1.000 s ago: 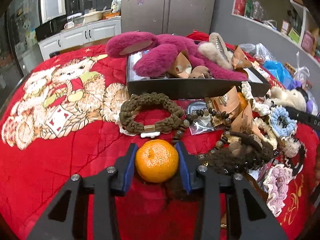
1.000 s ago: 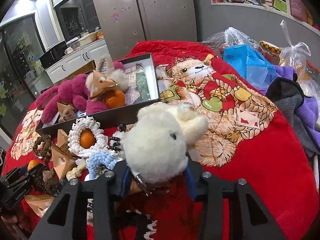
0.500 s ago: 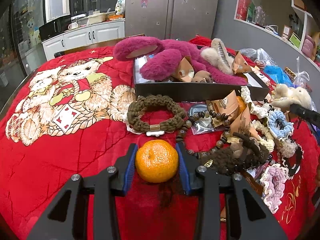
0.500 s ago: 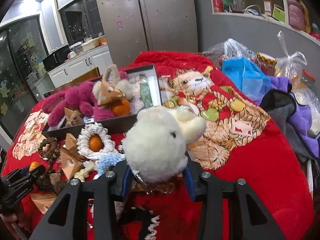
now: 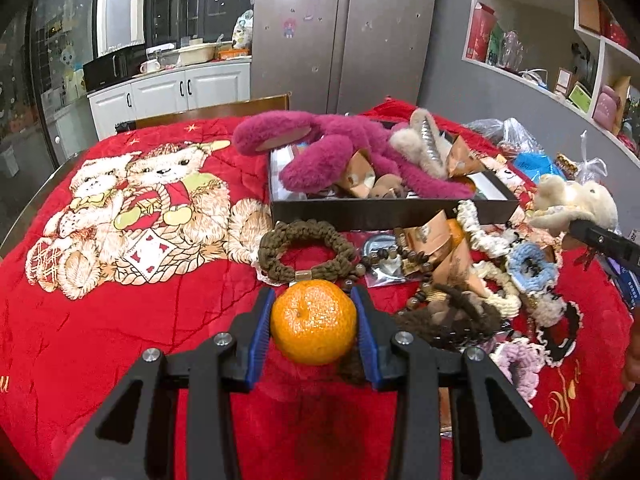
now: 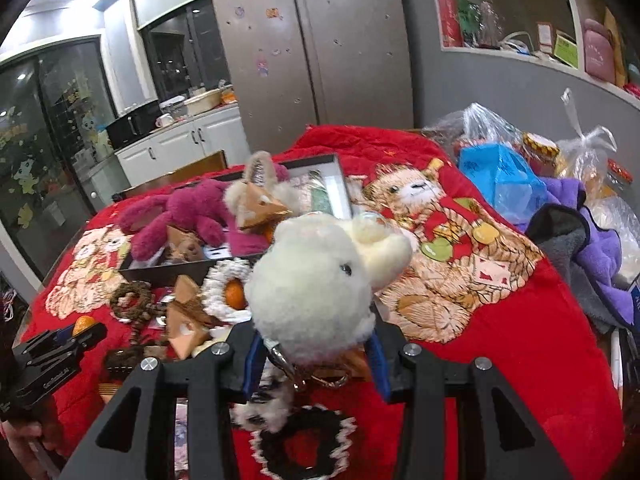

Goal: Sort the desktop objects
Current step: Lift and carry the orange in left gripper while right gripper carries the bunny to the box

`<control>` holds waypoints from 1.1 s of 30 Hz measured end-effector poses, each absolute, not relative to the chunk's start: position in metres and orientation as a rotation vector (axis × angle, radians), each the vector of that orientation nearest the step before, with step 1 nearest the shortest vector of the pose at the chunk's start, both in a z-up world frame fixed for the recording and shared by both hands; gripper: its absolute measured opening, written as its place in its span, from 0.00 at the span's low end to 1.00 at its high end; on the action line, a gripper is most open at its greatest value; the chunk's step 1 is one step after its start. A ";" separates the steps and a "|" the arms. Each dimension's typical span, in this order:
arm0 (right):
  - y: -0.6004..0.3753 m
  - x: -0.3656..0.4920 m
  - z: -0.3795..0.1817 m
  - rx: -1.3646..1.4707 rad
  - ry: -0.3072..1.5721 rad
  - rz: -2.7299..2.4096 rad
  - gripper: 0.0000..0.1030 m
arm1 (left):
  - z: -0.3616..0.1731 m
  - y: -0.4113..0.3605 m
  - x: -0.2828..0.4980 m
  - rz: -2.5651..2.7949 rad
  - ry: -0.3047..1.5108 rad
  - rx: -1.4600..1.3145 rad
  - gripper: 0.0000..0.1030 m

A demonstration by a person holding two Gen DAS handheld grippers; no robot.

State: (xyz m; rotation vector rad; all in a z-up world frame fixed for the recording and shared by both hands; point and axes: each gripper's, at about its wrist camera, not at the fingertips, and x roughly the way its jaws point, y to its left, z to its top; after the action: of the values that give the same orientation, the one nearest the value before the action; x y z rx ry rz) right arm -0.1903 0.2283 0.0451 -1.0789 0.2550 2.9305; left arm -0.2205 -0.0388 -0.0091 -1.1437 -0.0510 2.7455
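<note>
Left claw (image 5: pixel 314 320): clamped on orange (image 5: pixel 313 322), pads on both flanks; held just above the red cloth (image 5: pixel 120 320)
Right claw (image 6: pixel 316 350): gripping white plush (image 6: pixel 320 284) low on its body; metal clasp dangles beneath
Step, as I judge: carry both to the black box (image 5: pixel 392 210); keep the squeeze even, the orange may roll out; lift clear of the box wall
In the way: brown scrunchie (image 5: pixel 306 250), beads, crochet rings lie between claws and box; pink plush (image 5: pixel 352 148) crowds the box, little room left
</note>
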 end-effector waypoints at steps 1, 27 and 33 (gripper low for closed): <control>0.225 -0.189 0.047 -1.081 0.252 2.941 0.42 | -0.007 -0.039 -0.219 2.746 -0.053 -1.142 0.38; 0.138 -0.178 0.057 -1.181 0.071 3.043 0.42 | 0.020 -0.028 -0.206 2.727 -0.086 -1.111 0.38; 0.129 -0.176 0.061 -1.191 0.041 3.045 0.42 | 0.023 -0.026 -0.204 2.739 -0.077 -1.106 0.38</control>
State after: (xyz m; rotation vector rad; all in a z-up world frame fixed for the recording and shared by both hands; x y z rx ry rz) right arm -0.1765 0.1293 0.0608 -1.1912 0.0411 3.0445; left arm -0.2043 -0.0258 0.0228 -1.1061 -0.0771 2.7390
